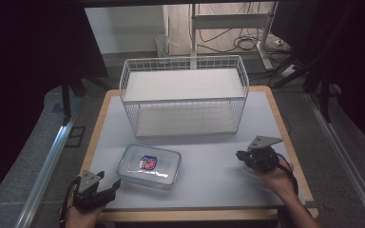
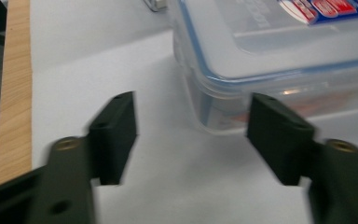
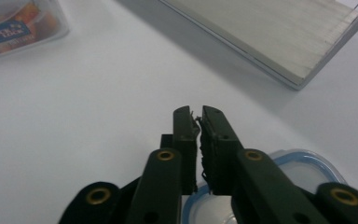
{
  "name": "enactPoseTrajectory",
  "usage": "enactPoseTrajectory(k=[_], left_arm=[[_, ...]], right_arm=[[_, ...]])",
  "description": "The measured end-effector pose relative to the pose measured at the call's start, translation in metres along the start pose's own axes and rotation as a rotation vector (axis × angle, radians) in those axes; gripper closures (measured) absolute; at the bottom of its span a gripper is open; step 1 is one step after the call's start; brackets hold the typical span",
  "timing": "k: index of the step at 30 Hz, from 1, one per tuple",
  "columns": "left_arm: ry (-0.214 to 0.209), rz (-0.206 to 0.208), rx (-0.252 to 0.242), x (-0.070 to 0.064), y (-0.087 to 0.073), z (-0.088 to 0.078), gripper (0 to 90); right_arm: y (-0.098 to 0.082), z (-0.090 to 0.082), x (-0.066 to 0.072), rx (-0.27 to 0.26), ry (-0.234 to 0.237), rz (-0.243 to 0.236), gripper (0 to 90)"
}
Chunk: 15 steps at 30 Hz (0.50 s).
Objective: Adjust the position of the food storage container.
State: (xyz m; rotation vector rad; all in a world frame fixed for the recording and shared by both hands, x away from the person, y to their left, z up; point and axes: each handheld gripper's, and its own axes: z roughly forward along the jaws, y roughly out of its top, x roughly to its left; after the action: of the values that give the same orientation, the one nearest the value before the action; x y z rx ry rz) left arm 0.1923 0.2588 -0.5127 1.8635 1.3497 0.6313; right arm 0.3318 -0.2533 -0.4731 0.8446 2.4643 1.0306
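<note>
The high view is dim and soft, dark at both sides, with the table (image 1: 209, 185) lit palely from above and a white glare streak on the box (image 1: 149, 166) lid. In the left gripper view the near black jaws are smeared by blur, the box (image 2: 279, 60) hazy. The right gripper view is brighter and sharper, and a soft shadow lies under the shelf (image 3: 279, 37).

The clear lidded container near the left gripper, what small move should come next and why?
Probably ease the left gripper forward so its jaws straddle the near corner of the container. The jaws stand apart with only bare table between them, and the corner lies just ahead, untouched.
</note>
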Motion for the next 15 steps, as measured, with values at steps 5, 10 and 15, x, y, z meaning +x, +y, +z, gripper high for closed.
enactPoseTrajectory(k=[5,10,15], left_arm=[[-0.029,-0.036,0.014,0.015,0.003,0.009,61.3],[-0.048,-0.044,0.019,0.022,0.006,0.018,84.5],[-0.075,-0.038,0.044,0.024,0.014,0.033,90.0]], right_arm=[[0.0,0.0,0.005,-0.011,0.003,-0.014,75.8],[0.001,0.002,0.008,-0.016,0.006,-0.016,70.4],[0.001,0.005,0.011,-0.018,0.036,-0.003,61.2]])
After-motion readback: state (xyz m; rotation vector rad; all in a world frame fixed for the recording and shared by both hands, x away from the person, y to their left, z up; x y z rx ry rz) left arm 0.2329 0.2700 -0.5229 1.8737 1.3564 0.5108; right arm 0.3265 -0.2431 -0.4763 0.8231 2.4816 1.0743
